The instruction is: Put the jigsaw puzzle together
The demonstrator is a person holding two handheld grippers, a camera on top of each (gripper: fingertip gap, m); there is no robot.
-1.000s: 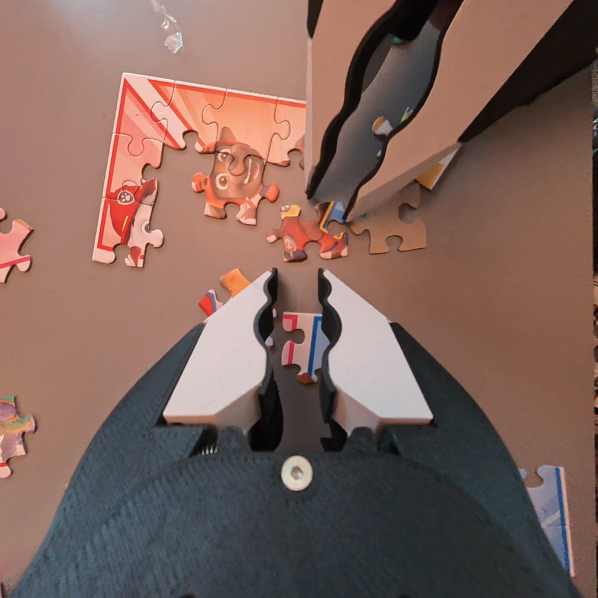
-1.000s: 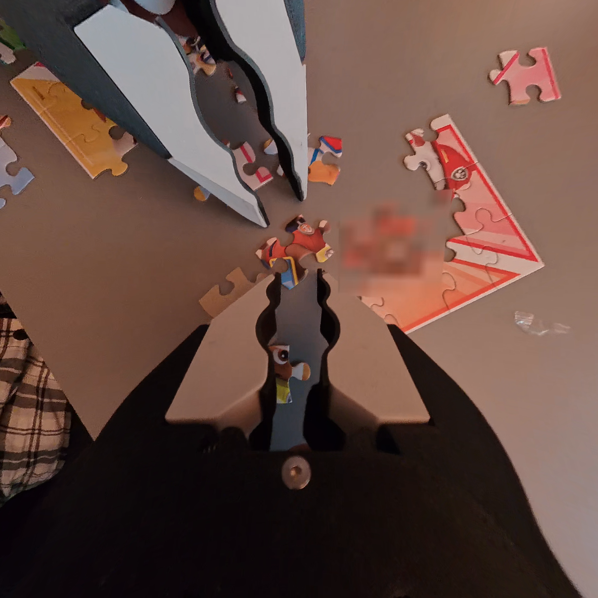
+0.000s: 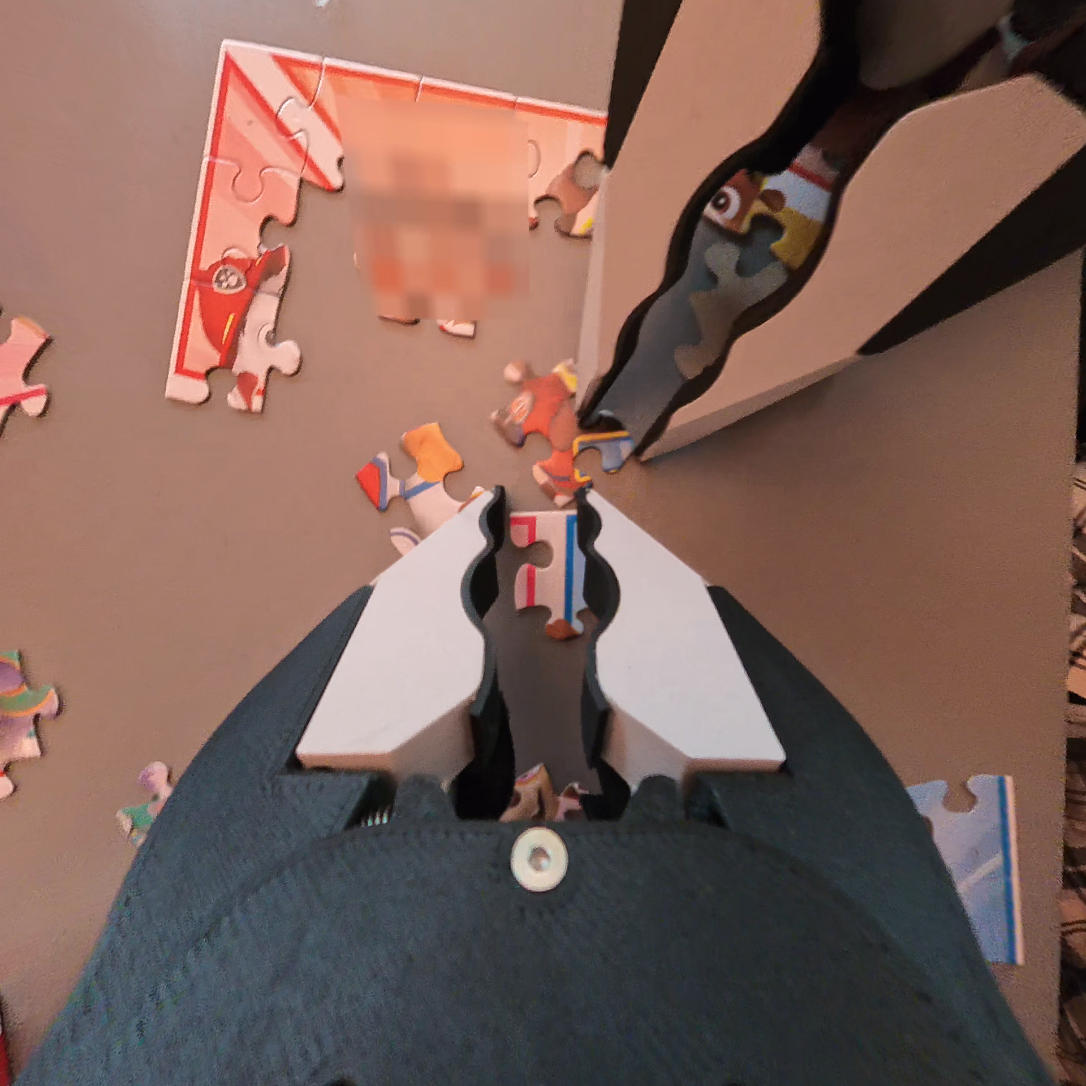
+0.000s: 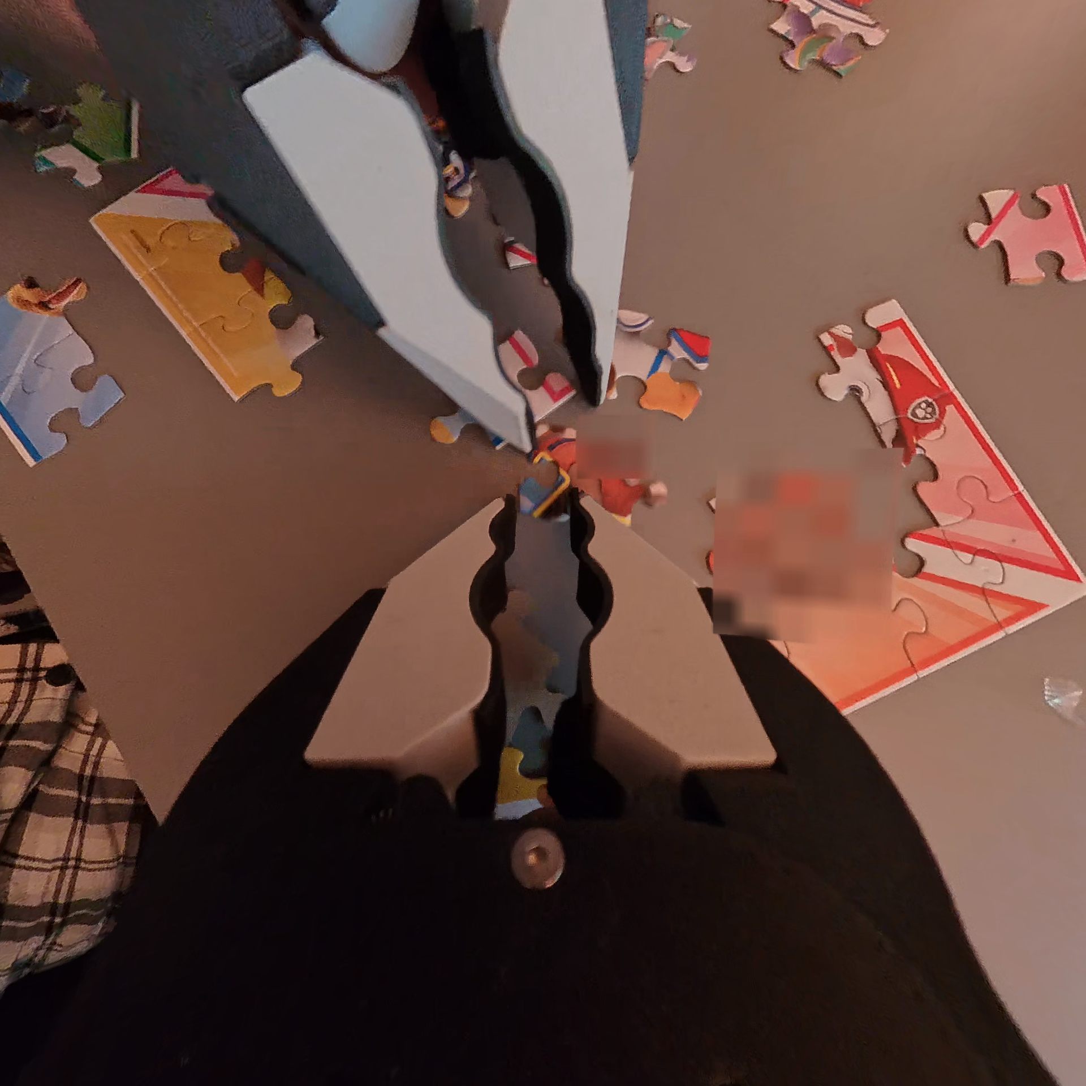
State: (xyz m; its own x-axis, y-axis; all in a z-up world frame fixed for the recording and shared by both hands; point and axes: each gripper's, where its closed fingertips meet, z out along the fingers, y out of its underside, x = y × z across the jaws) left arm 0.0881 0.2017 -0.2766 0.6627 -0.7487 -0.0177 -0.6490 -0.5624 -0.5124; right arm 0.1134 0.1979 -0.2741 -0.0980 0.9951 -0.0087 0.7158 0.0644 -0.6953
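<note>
From my left wrist camera, my left gripper [image 3: 540, 499] sits low over the brown table [image 3: 823, 587], its fingers a narrow gap apart and gripping nothing; a white piece with red and blue stripes [image 3: 549, 567] lies flat on the table, seen through that gap. At ten o'clock from my fingertips lies a loose piece with orange and red patches [image 3: 411, 479]. At eleven o'clock the assembled red-bordered corner section [image 3: 252, 235] rests flat, partly covered by a blur patch. At one o'clock my right gripper [image 3: 611, 438] points down, its tips meeting an orange character piece [image 3: 538, 411] with a blue-and-yellow corner. A blue-edged piece [image 3: 975, 870] lies at four o'clock.

From my right wrist camera, my right gripper [image 4: 543, 505] has its fingers close together with a slim gap; the tips touch the blue-and-yellow corner of the orange character piece [image 4: 617, 490], but I cannot tell whether they pinch it. The left gripper [image 4: 564, 411] comes down from twelve o'clock. The red-bordered section [image 4: 999, 529] lies at three o'clock, a yellow assembled strip [image 4: 200, 282] at ten o'clock, and a pink loose piece [image 4: 1028, 235] at two o'clock.
</note>
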